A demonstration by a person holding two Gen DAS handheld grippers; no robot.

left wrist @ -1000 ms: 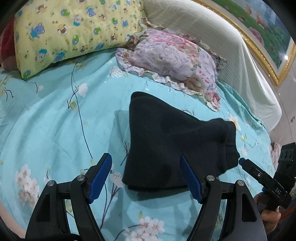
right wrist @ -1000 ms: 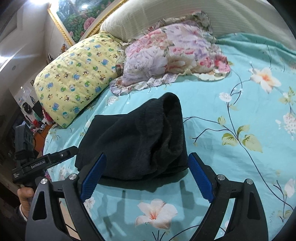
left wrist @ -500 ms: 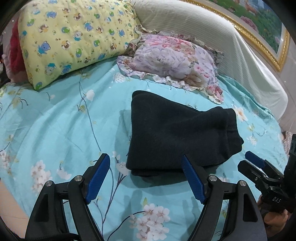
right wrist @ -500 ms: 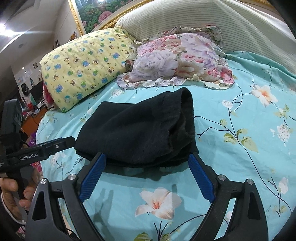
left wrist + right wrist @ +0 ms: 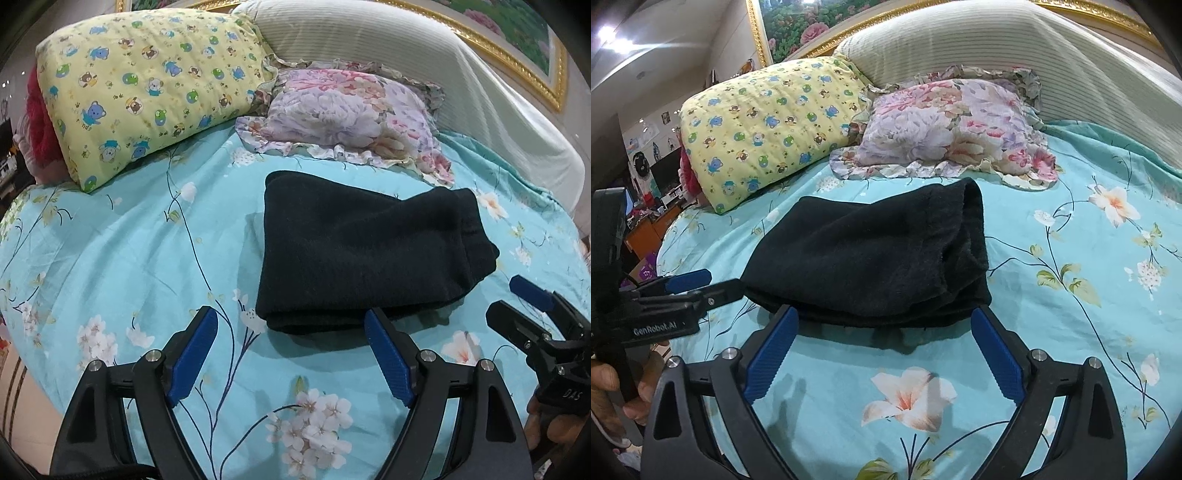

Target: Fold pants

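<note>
With the black fleece pants [image 5: 365,258] lying folded compact on the turquoise floral bedsheet [image 5: 122,251], left gripper [image 5: 291,347] and right gripper [image 5: 882,343] hover spread wide, empty, job apparently done

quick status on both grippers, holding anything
Left gripper: open, holding nothing, just short of the folded pants.
Right gripper: open, holding nothing, at the pants' near edge.

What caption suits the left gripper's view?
Folded black pants on a floral bedsheet, open left gripper in front.
</note>
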